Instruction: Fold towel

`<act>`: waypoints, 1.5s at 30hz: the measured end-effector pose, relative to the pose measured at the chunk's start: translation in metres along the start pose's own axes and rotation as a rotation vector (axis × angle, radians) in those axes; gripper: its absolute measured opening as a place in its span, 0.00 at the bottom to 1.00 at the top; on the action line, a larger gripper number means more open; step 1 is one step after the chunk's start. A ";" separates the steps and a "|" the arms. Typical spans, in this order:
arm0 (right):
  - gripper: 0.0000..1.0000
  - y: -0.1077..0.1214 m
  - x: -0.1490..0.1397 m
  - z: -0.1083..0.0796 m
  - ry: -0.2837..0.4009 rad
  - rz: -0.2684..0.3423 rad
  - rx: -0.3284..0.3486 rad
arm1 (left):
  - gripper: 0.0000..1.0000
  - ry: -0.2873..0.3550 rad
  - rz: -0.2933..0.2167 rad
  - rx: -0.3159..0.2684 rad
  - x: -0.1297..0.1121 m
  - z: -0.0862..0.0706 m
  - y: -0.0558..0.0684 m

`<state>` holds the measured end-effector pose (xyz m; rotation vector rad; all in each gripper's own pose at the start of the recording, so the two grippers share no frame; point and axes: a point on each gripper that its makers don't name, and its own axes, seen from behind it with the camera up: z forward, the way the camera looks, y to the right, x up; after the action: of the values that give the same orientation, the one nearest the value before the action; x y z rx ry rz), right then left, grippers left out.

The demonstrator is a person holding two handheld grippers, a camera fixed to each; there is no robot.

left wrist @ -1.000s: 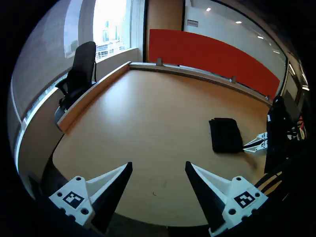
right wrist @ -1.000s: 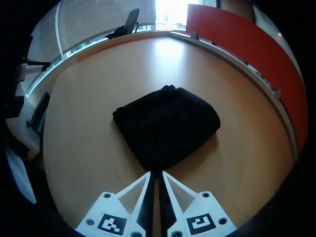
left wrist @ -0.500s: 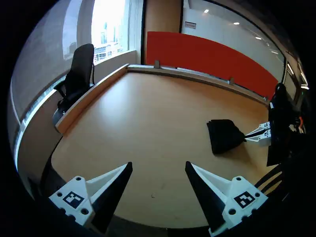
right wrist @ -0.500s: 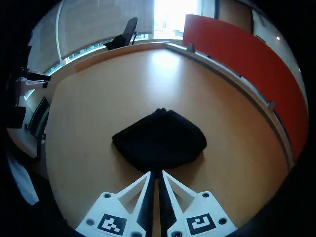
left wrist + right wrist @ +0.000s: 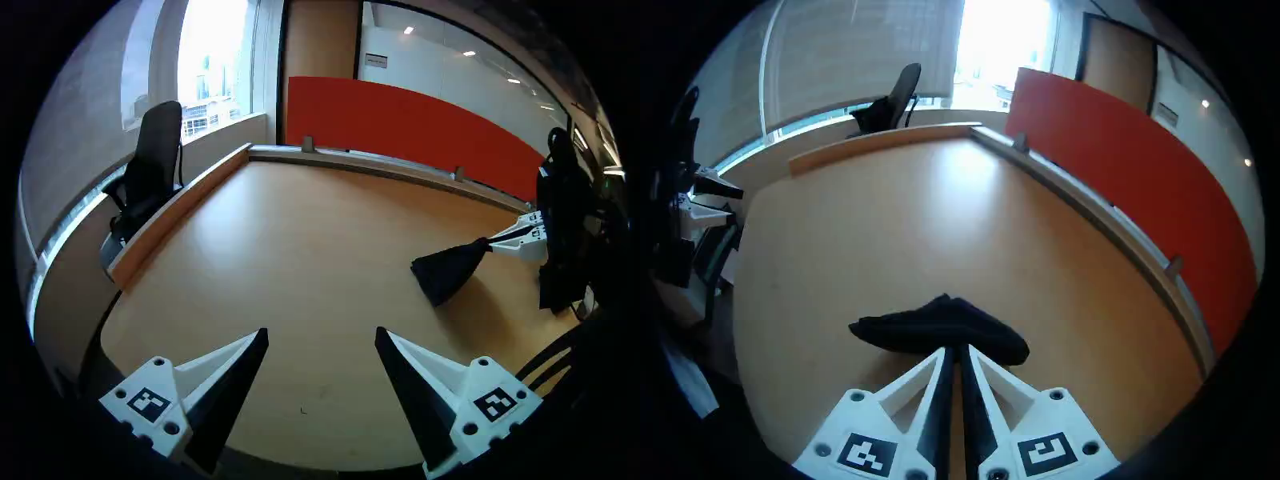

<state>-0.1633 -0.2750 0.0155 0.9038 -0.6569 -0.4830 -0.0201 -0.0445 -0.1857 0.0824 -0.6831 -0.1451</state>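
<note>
Towel point(image 5: 940, 330): black, bunched, pinched at its near edge by right tool point(image 5: 954, 356), whose fingers are closed on the cloth. A second ago it lay flat ahead of the tool. Now it hangs lifted, low end near worktop point(image 5: 880, 224). Left tool point(image 5: 320, 340) is wide open, empty, well apart. Judgement: a lift to refold or move it.

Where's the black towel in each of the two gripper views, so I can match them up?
Left gripper view: the black towel is right of centre, drooping from the right gripper above the table.
Right gripper view: the towel is low in the centre, pinched at that gripper's shut fingertips.
Shared landmark: the red partition along the table's far edge.
</note>
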 end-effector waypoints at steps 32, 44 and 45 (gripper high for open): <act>0.05 0.074 0.081 -0.078 0.093 0.027 -0.120 | 0.99 0.059 0.041 -0.075 0.033 0.010 0.023; 0.05 0.129 0.043 -0.128 0.055 0.067 -0.185 | 0.99 0.059 0.072 -0.096 0.041 0.016 0.038; 0.05 0.134 0.040 -0.132 0.053 0.071 -0.192 | 0.99 0.058 0.074 -0.097 0.042 0.017 0.040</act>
<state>-0.0280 -0.1546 0.0807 0.7071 -0.5818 -0.4491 0.0054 -0.0124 -0.1422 -0.0318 -0.6191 -0.1042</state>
